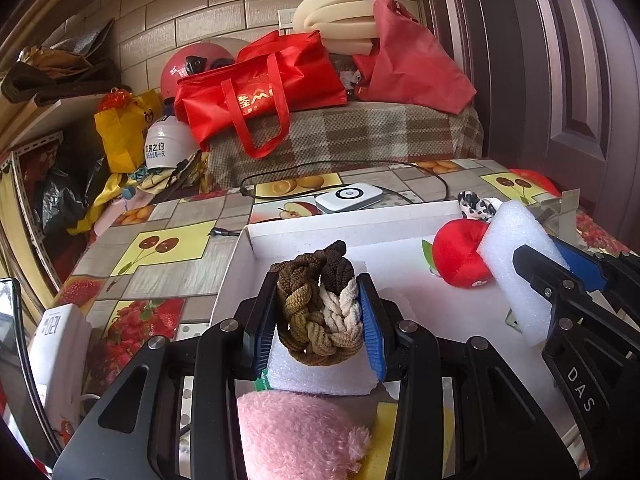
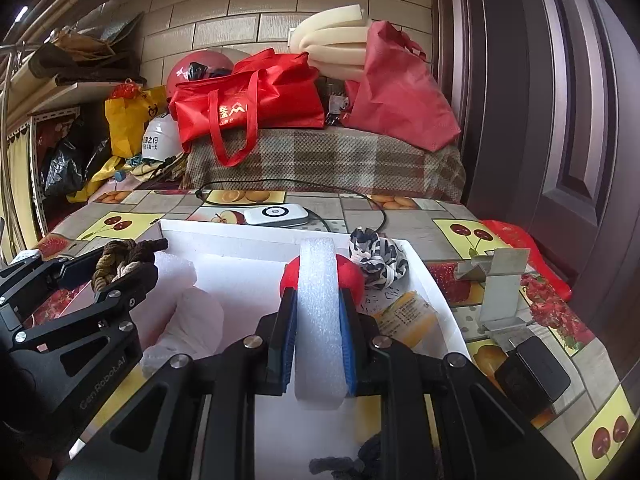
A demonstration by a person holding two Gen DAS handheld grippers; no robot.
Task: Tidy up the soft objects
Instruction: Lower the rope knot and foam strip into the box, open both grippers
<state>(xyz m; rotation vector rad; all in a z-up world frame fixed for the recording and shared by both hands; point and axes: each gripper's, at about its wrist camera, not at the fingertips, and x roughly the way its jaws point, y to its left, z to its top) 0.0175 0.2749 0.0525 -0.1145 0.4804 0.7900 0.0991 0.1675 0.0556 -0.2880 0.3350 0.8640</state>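
My left gripper point(image 1: 318, 312) is shut on a braided brown-and-cream hair tie point(image 1: 320, 308), held over a white foam block point(image 1: 320, 376) at the near left of the white box point(image 1: 320, 226). My right gripper point(image 2: 318, 316) is shut on a white foam strip point(image 2: 318, 320), held upright above the box point(image 2: 224, 232). The strip also shows in the left wrist view point(image 1: 516, 268). A red plush apple point(image 1: 456, 256) and a black-and-white scrunchie point(image 2: 378, 258) lie at the box's far right. A pink fluffy thing point(image 1: 296, 436) lies below the left gripper.
A white device point(image 2: 276, 215) with a black cable lies beyond the box on the fruit-print tablecloth point(image 2: 460, 232). A metal bracket point(image 2: 500, 280) and a black adapter point(image 2: 532, 372) are right of the box. Red bags point(image 1: 256, 92) sit on a covered bench behind.
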